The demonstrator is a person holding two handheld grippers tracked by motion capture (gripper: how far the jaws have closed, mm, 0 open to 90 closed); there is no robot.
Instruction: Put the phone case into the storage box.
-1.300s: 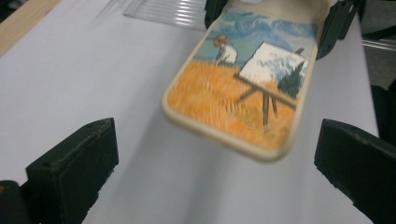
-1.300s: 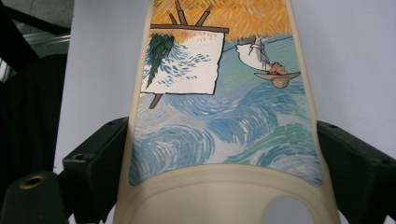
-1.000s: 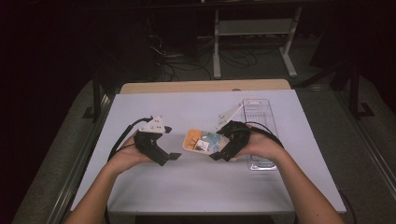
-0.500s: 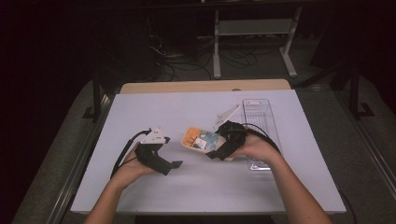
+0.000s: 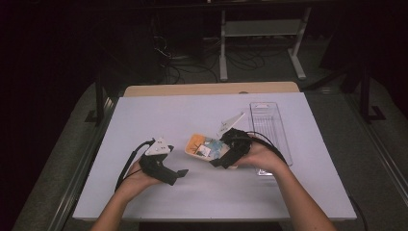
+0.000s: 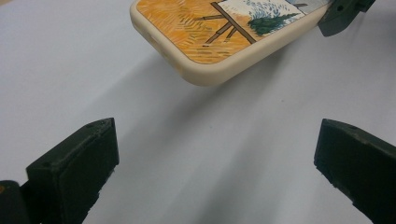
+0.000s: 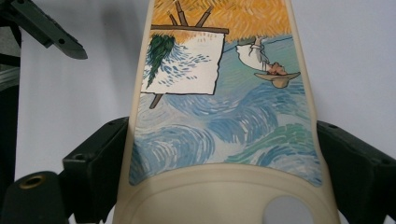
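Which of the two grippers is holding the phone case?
The right gripper: its jaws stand on both sides of the painted phone case, lifted off the table. The left gripper is open, with nothing between its jaws.

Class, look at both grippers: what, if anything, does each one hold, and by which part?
The right gripper clamps the phone case across its two long sides, near the camera-hole end. The left gripper holds nothing, its jaws open.
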